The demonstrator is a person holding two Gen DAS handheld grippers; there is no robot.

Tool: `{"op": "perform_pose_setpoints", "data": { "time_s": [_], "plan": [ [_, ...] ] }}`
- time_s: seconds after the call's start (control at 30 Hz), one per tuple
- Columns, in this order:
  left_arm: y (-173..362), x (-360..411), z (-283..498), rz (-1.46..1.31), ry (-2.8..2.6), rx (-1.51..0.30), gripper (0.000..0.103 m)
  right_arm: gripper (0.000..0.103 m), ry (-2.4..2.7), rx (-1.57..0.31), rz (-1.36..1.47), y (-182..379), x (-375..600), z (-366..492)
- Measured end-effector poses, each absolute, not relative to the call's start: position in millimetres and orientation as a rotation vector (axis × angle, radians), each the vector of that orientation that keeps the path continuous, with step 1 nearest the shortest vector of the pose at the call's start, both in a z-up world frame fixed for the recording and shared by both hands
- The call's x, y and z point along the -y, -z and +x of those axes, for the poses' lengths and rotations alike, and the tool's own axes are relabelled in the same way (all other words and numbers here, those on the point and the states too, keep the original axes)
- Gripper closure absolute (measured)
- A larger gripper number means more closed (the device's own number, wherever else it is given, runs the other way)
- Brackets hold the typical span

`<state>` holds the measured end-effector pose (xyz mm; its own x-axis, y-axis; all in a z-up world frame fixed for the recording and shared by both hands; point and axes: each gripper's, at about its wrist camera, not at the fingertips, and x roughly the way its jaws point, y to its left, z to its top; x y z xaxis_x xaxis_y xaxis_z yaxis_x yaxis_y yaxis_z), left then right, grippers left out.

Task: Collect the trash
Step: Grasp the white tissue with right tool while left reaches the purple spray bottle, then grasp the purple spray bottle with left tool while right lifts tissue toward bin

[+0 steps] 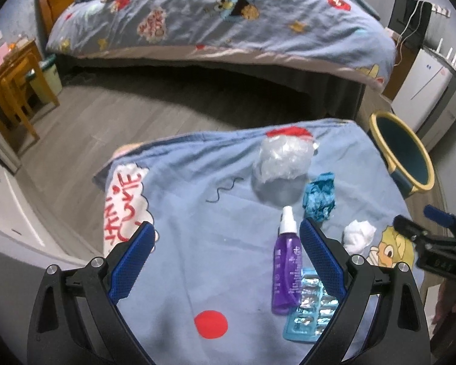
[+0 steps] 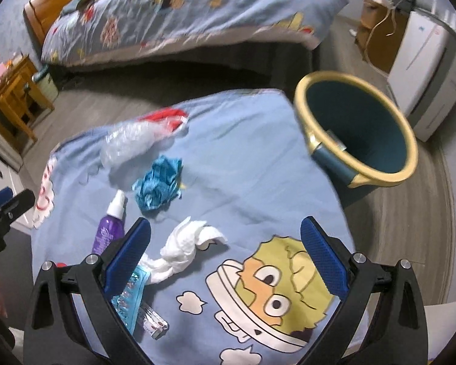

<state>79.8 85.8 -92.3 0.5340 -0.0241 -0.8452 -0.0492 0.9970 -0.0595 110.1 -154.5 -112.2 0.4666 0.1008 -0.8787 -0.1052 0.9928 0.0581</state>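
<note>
On a table covered with a blue cartoon cloth (image 1: 197, 243) lie a crumpled clear plastic bag (image 1: 284, 159), a crumpled blue wad (image 1: 319, 199), a white tissue (image 1: 358, 235), a purple spray bottle (image 1: 285, 267) and a blue pill blister (image 1: 310, 310). My left gripper (image 1: 226, 241) is open above the cloth, the bottle just inside its right finger. My right gripper (image 2: 226, 237) is open above the white tissue (image 2: 188, 249), which lies near its left finger. The blue wad (image 2: 158, 184), plastic bag (image 2: 130, 143), bottle (image 2: 111, 228) and blister (image 2: 130, 295) show beyond and left.
A dark teal bin with a yellow rim (image 2: 358, 133) stands off the table's right side, also in the left wrist view (image 1: 404, 149). A small white box (image 2: 153, 324) lies by the blister. A bed (image 1: 215, 21) stands behind, wooden furniture (image 1: 12, 85) at left, a white appliance (image 1: 425, 88) at right.
</note>
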Motion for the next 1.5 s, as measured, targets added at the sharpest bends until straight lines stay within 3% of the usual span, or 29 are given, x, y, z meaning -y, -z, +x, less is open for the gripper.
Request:
{"op": "perform_pose_setpoints", "data": {
  "time_s": [0.13, 0.3, 0.37, 0.43, 0.53, 0.8, 0.93, 1.5],
  "plan": [
    [104.0, -84.3, 86.5, -0.054, -0.024, -1.045, 0.008, 0.034, -0.176, -1.174, -0.009, 141.1, 143.1, 115.5],
    [116.5, -80.3, 92.4, -0.024, -0.014, -1.081, 0.008, 0.048, -0.213, -1.253, 0.076, 165.3, 142.0, 119.9],
    [121.3, -77.4, 94.0, -0.017, -0.002, -1.095, 0.008, 0.060, -0.233, -1.261, 0.126, 167.6, 144.7, 121.7],
    [124.3, -74.7, 95.0, -0.012, 0.009, -1.099, 0.008, 0.082, -0.255, -1.257, 0.172, 166.4, 146.8, 122.8],
    [131.7, -67.3, 96.2, 0.001, 0.026, -1.110, 0.009, 0.091, -0.265, -1.239, 0.186, 161.0, 147.9, 123.5],
    [149.9, -34.0, 99.6, 0.027, 0.129, -1.164, 0.026, 0.096, -0.185, -1.128, 0.222, 134.7, 172.7, 127.8],
    [157.1, -22.0, 99.8, 0.038, 0.169, -1.197, 0.044, 0.096, -0.167, -1.101, 0.228, 127.5, 178.1, 133.2],
    [171.2, -5.0, 94.8, 0.113, 0.207, -1.245, 0.068, 0.096, -0.171, -1.103, 0.210, 126.3, 173.9, 134.0]
  ]
}}
